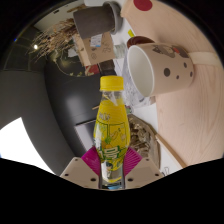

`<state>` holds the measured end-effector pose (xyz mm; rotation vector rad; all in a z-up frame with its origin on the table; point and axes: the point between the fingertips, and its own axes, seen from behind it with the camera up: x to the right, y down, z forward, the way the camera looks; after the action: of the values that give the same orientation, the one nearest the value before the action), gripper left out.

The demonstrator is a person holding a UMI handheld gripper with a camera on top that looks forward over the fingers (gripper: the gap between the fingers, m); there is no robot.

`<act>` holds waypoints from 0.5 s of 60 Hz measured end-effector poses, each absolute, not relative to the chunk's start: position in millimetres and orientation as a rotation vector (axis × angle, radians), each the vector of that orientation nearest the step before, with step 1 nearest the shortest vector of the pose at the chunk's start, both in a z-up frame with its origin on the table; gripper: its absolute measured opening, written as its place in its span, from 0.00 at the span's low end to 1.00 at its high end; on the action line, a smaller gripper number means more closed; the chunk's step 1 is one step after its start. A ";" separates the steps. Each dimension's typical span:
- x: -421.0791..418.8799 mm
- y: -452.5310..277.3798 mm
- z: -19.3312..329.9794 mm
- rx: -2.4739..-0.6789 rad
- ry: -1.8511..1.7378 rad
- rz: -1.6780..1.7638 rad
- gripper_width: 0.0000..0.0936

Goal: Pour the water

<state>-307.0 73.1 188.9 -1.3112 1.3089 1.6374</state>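
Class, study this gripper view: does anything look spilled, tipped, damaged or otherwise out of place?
Nothing stands out. The yellow-capped plastic bottle of yellow drink is upright and capped between the gripper fingers. The white polka-dot mug beyond it tilts in this view, with no spill visible on the light wooden table.

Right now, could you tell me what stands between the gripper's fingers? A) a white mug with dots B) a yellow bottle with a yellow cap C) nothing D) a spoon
B: the yellow bottle stands upright between the fingers of the gripper, which press on it; the dotted mug lies beyond.
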 end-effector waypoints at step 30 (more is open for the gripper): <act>-296.7 72.4 222.8 -1.520 1.027 1.396 0.27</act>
<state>-296.7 72.4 222.8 -1.5200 1.0273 1.3963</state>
